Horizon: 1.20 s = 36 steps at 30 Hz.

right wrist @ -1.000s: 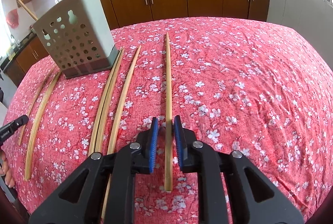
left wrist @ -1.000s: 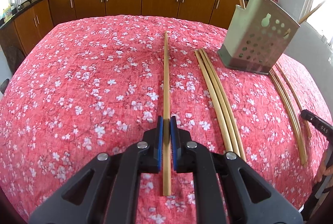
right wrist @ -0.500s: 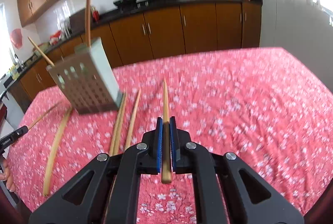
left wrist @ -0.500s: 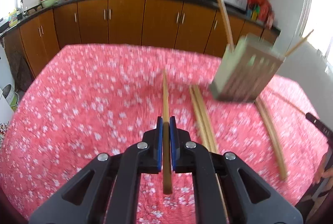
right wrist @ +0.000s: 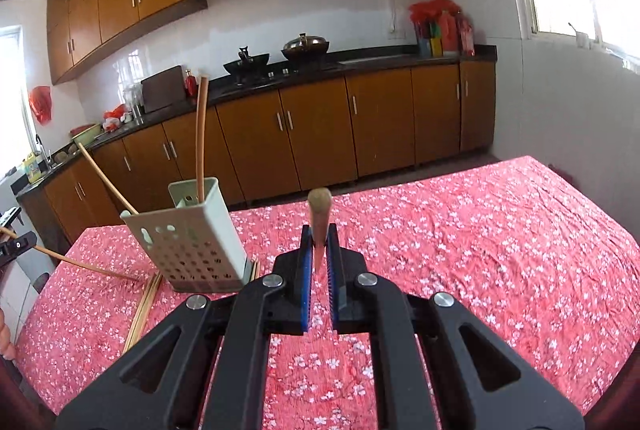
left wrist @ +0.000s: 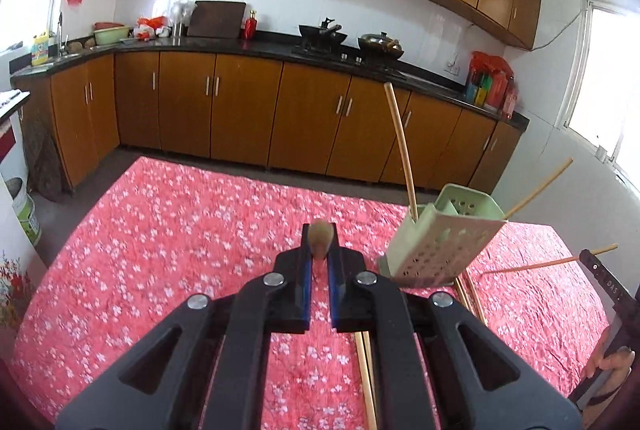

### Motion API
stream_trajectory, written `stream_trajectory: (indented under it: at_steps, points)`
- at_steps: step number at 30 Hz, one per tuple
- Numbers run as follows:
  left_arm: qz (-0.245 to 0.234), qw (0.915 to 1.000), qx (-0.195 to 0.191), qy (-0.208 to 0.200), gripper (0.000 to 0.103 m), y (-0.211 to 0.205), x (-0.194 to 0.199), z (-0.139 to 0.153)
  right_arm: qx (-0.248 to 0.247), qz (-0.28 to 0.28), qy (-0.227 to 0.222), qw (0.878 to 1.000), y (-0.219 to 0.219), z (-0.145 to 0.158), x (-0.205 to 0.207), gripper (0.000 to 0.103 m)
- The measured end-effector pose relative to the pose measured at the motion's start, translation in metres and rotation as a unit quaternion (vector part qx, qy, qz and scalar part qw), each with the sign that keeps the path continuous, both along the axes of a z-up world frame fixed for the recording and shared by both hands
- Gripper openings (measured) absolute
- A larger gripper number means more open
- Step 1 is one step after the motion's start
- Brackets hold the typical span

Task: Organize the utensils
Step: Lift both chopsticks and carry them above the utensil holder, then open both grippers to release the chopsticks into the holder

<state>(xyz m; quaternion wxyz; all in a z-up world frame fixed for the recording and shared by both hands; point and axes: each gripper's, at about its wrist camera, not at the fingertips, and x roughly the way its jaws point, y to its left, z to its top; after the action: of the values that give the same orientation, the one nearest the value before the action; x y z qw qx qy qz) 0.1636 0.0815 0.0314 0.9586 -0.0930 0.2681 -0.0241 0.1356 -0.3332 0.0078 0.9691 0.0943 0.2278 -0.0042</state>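
My left gripper is shut on a wooden chopstick, lifted above the table and pointing at the camera end-on. My right gripper is shut on another wooden chopstick, also lifted. A pale green perforated utensil holder stands on the red floral tablecloth with two chopsticks sticking out of it. It also shows in the right wrist view, left of my right gripper. Loose chopsticks lie on the cloth beside the holder.
The other gripper with its chopstick shows at the right edge of the left wrist view. Kitchen cabinets and a counter with woks stand beyond the table's far edge.
Both grippers closed on a chopstick and lifted them off the cloth, tilting up. The view rose from the table to the kitchen.
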Motion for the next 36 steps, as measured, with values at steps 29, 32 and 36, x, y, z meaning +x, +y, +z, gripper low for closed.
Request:
stream_trajectory:
  at_steps: [29, 32, 36]
  points:
    - [-0.024, 0.9824, -0.034, -0.182, 0.008, -0.083, 0.044, 0.151, 0.016, 0.072, -0.178, 0.981, 0.06, 0.121, 0.034, 0.008]
    - [-0.022, 0.9816, -0.032, -0.187, 0.008, -0.095, 0.058, 0.141, 0.018, 0.07, -0.163, 0.984, 0.062, 0.108, 0.047, 0.008]
    - [-0.033, 0.9858, -0.033, -0.162, 0.008, -0.109, 0.079, 0.116, 0.031, 0.071, -0.132, 0.988, 0.061, 0.088, 0.062, 0.008]
